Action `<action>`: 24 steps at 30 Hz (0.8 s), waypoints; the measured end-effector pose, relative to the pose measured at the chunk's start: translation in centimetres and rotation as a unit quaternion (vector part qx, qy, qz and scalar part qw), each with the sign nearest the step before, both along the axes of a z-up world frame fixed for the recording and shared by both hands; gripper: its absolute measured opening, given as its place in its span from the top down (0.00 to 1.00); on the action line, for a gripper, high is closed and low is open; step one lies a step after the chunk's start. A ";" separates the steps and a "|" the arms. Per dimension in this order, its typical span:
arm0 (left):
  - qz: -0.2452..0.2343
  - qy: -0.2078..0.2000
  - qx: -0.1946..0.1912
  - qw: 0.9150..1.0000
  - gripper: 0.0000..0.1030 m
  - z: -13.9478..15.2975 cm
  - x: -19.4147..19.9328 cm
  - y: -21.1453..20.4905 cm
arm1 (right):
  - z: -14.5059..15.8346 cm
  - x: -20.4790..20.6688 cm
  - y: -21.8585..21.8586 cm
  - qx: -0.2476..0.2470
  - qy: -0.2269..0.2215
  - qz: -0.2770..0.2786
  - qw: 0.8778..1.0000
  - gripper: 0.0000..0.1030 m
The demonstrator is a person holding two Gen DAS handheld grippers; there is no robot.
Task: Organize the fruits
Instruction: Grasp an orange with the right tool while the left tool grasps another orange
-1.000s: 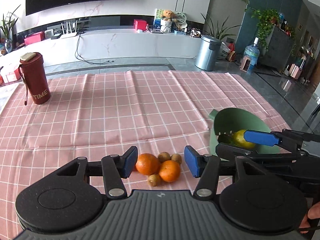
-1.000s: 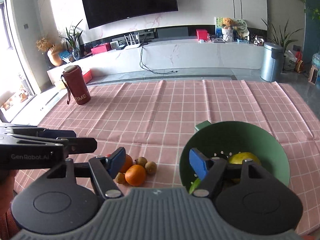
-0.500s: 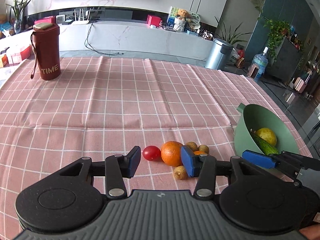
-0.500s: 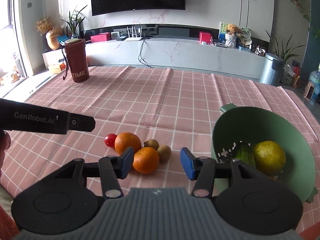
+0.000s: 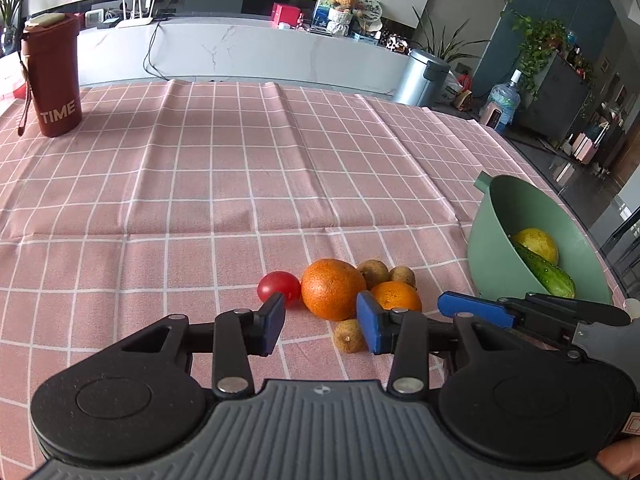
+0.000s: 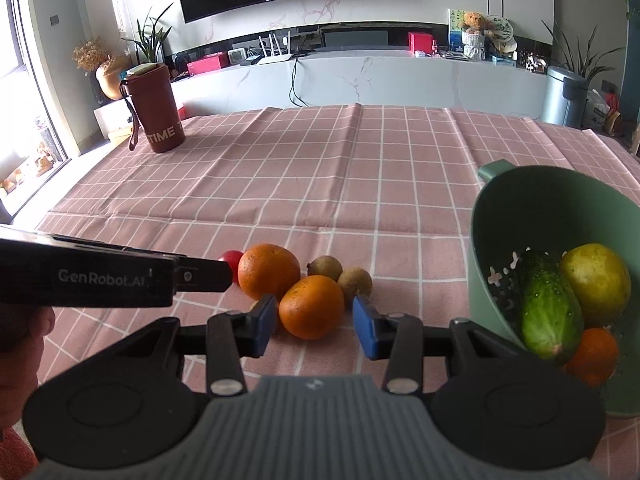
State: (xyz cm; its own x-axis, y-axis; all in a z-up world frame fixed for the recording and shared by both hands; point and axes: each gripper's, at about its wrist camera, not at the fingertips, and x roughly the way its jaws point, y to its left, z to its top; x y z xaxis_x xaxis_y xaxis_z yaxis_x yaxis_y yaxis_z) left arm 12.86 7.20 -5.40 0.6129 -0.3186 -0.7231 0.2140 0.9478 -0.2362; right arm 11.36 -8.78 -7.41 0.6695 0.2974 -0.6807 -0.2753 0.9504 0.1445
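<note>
Two oranges lie on the pink checked cloth: a larger one [image 5: 330, 289] [image 6: 269, 271] and a smaller one [image 5: 397, 296] [image 6: 312, 306]. A red tomato [image 5: 279, 287] and three small brown kiwis [image 5: 373, 273] lie beside them. A green colander [image 5: 504, 216] [image 6: 520, 200] at the right holds a cucumber [image 6: 550, 308], a yellow lemon [image 6: 596, 284] and an orange [image 6: 594, 356]. My left gripper [image 5: 320, 328] is open just short of the larger orange. My right gripper [image 6: 314, 326] is open with the smaller orange just ahead of its fingertips.
A dark red "TIME" tumbler [image 5: 52, 80] [image 6: 156, 108] stands at the far left of the cloth. The colander stands near the table's right edge. Beyond the table are a white TV bench, a metal bin [image 5: 424, 78] and plants.
Both grippers moved left from the colander toward the fruit pile and closer to it. The tomato came into view. Both stay open.
</note>
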 end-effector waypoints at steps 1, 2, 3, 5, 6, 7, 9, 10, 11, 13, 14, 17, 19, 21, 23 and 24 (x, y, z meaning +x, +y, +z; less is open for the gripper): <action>-0.005 -0.003 0.005 1.000 0.54 -0.1 0.0 -0.3 | -0.2 0.2 0.0 0.005 0.004 0.000 1.000 0.61; -0.007 -0.003 0.011 1.000 0.54 -0.3 0.2 -0.5 | -0.4 0.5 -0.1 0.009 0.008 0.000 1.000 0.61; -0.008 -0.004 0.015 1.000 0.54 -0.4 0.2 -0.7 | -0.6 0.7 -0.1 0.013 0.012 -0.001 1.000 0.61; -0.013 -0.005 0.019 1.000 0.54 -0.7 0.4 -1.0 | -1.0 1.1 -0.3 0.022 0.019 -0.003 1.000 0.61; -0.014 -0.004 0.020 1.000 0.54 -0.7 0.5 -1.2 | -1.1 1.3 -0.3 0.027 0.022 -0.004 0.999 0.61; -0.015 -0.004 0.022 1.000 0.54 -0.8 0.6 -1.2 | -1.2 1.4 -0.4 0.030 0.026 -0.004 0.999 0.61; -0.018 -0.003 0.026 0.999 0.54 -0.9 0.9 -1.4 | -1.4 1.6 -0.4 0.035 0.030 -0.002 0.999 0.61; -0.020 -0.003 0.027 0.999 0.54 -1.0 1.0 -1.6 | -1.5 1.7 -0.4 0.036 0.032 -0.001 0.999 0.61; -0.022 -0.002 0.026 0.999 0.54 -1.1 1.1 -1.6 | -1.6 1.8 -0.3 0.038 0.034 0.000 0.999 0.61; -0.028 0.000 0.025 0.999 0.54 -1.3 1.6 -1.9 | -1.8 2.0 -0.3 0.042 0.039 0.000 0.998 0.60; -0.031 -0.001 0.028 0.999 0.53 -1.4 1.8 -2.1 | -1.9 2.1 -0.4 0.046 0.042 0.001 0.998 0.61; -0.034 -0.007 0.038 0.999 0.53 -1.5 2.0 -2.4 | -2.2 2.3 -0.6 0.055 0.049 -0.001 0.997 0.62; -0.036 -0.010 0.040 0.998 0.53 -1.5 2.0 -2.4 | -2.1 2.3 -0.8 0.057 0.049 -0.002 0.997 0.64; -0.038 -0.013 0.044 0.998 0.51 -1.6 2.0 -2.5 | -1.8 1.9 -0.9 0.046 0.047 -0.010 0.998 0.64; -0.040 -0.016 0.050 0.998 0.50 -1.6 2.0 -2.7 | -1.4 1.5 -1.1 0.035 0.045 -0.021 0.998 0.65; -0.041 -0.018 0.053 0.998 0.50 -1.6 2.0 -2.8 | -1.3 1.4 -1.3 0.031 0.045 -0.025 0.998 0.65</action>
State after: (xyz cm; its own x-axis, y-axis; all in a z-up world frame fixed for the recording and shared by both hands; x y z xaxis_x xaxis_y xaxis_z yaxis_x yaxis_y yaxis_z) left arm 14.87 4.38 -6.97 0.6138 -0.2916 -0.7336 0.2991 0.9459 -0.1258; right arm 12.73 -10.07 -8.71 0.6220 0.3084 -0.7197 -0.2104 0.9512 0.2257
